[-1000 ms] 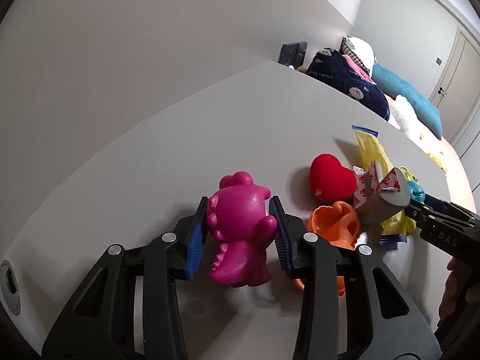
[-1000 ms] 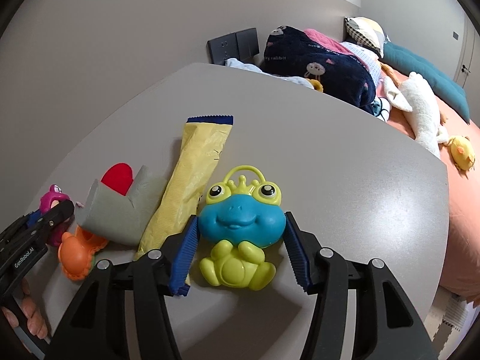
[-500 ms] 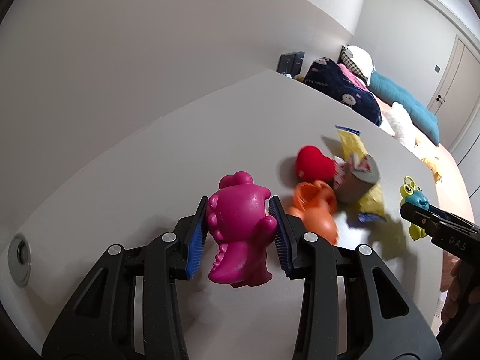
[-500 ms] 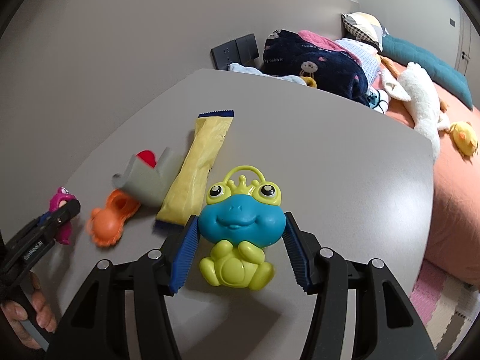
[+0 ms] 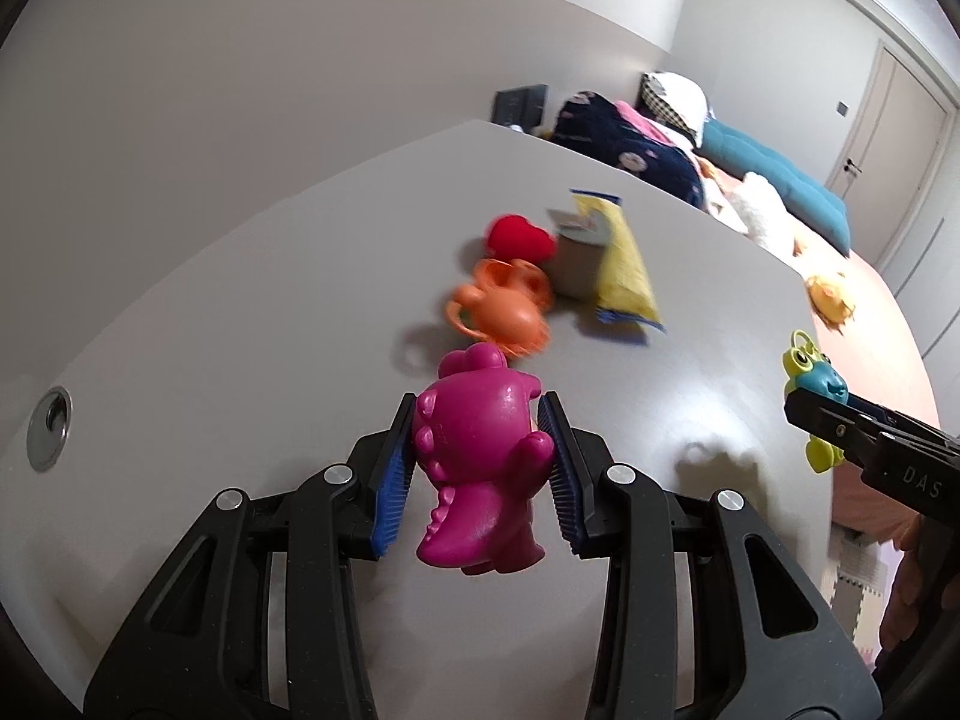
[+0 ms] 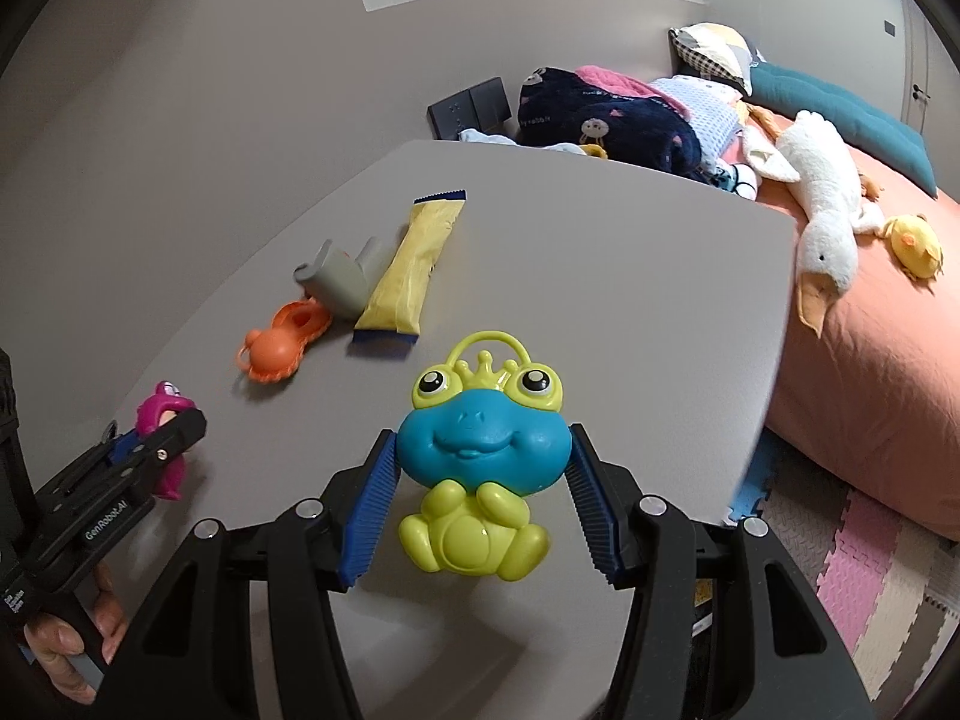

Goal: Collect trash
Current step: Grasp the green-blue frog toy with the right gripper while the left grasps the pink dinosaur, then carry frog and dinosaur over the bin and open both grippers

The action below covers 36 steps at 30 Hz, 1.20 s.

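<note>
Toys in both grippers, and both are up off the worktop. Left gripper has its blue pads clamped on the magenta dinosaur toy, pinching it at the sides, the toy upright between the pads with its shadow on the grey surface underneath. Right gripper is squeezing the frog toy, pads pressed on either side of its blue head, yellow-green body hanging below, looped handle and crown sticking up past the fingertips.

Over on the worktop, the trash sits in a small cluster well beyond both grippers. The yellow snack wrapper lies flat and lengthwise, blue crimped ends at each tip. Touching its left side is the grey torn carton, tipped over, open flaps pointing up. An orange toy lies just in front of the carton, touching it, and from the left wrist view a red heart toy sits right behind the orange one, beside the carton. That left view is blurred across the cluster.

A hand shows at the lower left of the right wrist view, wrapped round the left gripper's handle. Past the worktop's far edge there's a bed with an orange cover, a white goose plush and a little yellow duck plush lying on it.
</note>
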Motion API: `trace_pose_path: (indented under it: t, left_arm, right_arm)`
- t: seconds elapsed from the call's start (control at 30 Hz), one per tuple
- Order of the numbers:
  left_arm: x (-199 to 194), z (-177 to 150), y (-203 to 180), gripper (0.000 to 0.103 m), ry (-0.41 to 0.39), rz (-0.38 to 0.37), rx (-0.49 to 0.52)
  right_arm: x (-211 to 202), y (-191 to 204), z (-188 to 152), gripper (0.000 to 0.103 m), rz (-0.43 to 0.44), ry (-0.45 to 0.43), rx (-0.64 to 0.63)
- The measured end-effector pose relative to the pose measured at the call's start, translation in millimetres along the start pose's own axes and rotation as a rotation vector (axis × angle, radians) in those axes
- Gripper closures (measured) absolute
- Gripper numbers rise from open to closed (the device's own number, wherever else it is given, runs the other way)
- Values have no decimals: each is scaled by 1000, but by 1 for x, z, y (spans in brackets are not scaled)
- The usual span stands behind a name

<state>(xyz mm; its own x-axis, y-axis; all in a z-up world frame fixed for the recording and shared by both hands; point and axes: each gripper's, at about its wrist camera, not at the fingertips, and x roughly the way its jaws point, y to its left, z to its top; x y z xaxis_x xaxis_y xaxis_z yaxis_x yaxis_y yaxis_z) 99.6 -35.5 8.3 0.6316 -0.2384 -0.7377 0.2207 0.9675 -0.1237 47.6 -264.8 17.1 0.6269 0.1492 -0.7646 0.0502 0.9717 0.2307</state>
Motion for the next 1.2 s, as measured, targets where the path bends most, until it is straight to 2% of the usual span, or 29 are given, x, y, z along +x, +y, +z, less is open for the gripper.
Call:
trace_pose_path:
  t: [0.33,0.63,1.2]
  left_arm:
    - [-23,-26,-51,63,-1,-62,63]
    - [-26,-42,-96,63,13,-116,110]
    - [-19,-65,-191,63,60,-233,234]
  right_arm:
    - [-42,-14,-36,46,-2,-21,8]
    - [-72,-40,-59,46,-29,-45,30]
    - [-120,-122,-87,46,-108,-103,157]
